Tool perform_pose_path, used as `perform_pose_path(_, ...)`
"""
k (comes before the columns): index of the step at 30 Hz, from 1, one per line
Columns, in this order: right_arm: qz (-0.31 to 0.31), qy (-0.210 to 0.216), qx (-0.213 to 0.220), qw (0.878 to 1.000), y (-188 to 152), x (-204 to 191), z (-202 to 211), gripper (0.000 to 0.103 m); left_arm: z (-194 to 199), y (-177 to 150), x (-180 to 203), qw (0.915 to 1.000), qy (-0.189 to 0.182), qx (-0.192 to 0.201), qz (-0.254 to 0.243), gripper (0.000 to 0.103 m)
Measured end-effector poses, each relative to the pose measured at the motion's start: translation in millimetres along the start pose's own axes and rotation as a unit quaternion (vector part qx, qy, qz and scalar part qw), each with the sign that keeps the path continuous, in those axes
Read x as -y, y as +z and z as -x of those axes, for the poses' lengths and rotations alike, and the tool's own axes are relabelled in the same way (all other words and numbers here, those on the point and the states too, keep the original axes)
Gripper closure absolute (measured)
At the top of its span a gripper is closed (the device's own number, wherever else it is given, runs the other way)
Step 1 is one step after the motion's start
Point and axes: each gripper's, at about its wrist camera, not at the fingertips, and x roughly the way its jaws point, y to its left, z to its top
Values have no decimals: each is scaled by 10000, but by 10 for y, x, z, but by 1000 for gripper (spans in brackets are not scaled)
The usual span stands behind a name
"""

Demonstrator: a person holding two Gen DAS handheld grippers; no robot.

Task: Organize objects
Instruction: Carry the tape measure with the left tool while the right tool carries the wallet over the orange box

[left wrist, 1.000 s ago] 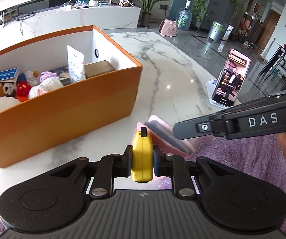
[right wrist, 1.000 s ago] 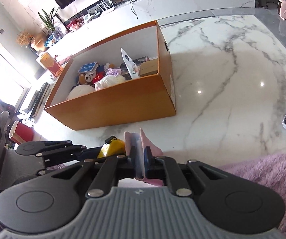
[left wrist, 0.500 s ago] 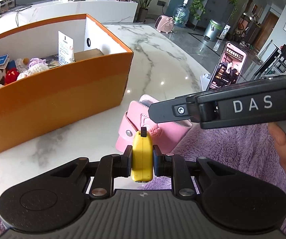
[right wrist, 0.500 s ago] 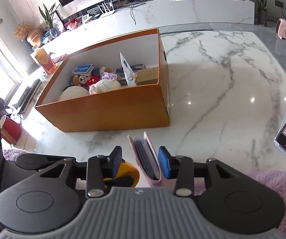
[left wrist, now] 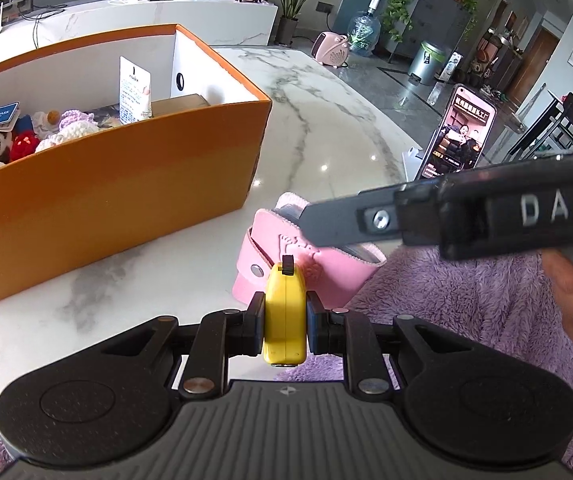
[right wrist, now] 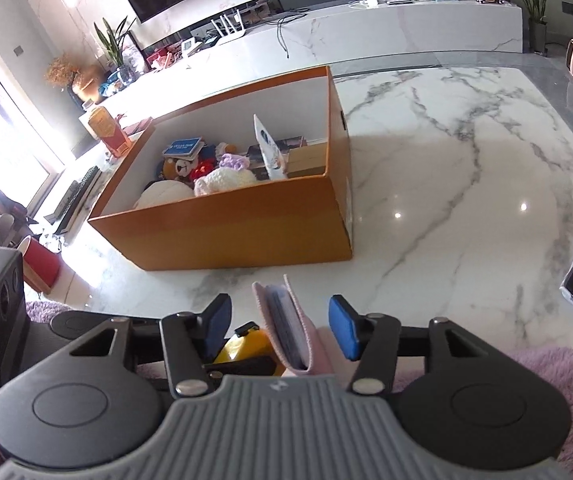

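My left gripper [left wrist: 285, 322] is shut on a small yellow tape measure [left wrist: 285, 316], held just above the marble table's near edge. A pink wallet [left wrist: 306, 256] stands on the table right behind it. In the right wrist view the pink wallet [right wrist: 286, 328] stands on edge between the blue pads of my right gripper [right wrist: 282, 326], whose jaws are opening; neither pad touches it. The yellow tape measure [right wrist: 246, 346] shows just left of the wallet. The orange box [left wrist: 106, 196] sits to the left, also seen as the orange box [right wrist: 246, 228] ahead of the right gripper.
The box holds soft toys [right wrist: 222, 178], a blue card [right wrist: 184, 148] and a white leaflet [left wrist: 135, 90]. A phone on a stand [left wrist: 460, 132] is at the table's right. A purple fleece sleeve [left wrist: 446, 300] covers the near right edge. Bare marble [right wrist: 466, 200] lies right of the box.
My right gripper's jaws have opened from a grip on the pink wallet, which now stands free on the table. The left gripper keeps its hold on the yellow tape measure.
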Motion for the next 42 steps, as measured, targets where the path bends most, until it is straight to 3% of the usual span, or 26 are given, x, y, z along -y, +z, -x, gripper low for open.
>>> perform_pose_path(4, 176, -138, -125, 9997, -47, -62, -89, 47, -21, -19, -1, 10000, 0, -48, -14, 80)
perform_pose_path(7, 120, -220, -208, 9995, -61, -41, -160, 58, -29, -49, -24, 10000, 24, -85, 41, 80)
perform_pose_path(12, 183, -268, -335, 9989, -67, -48, -276, 65, -45, -54, -40, 9999, 15, -100, 55, 80)
perform_pose_path(17, 370, -435, -330, 9978, -60, -99, -290, 81, 14, -57, -80, 9999, 62, -57, 93, 80)
perform_pose_path(23, 356, -453, -167, 9982, 22, -110, -106, 85, 243, 31, -207, 9996, 75, 111, 261, 80)
perform_pose_path(30, 508, -353, 385, 9973, 410, -205, 319, 85, 645, 327, -378, 9986, 53, 367, 364, 80)
perform_pose_path(35, 761, -282, 790, 9936, 800, -342, 500, 85, 862, 617, -521, 9975, 228, 575, 340, 80)
perform_pose_path(42, 693, -238, 1106, 9912, 1380, -403, 363, 85, 952, 1033, -781, 9943, 608, 836, 266, 80)
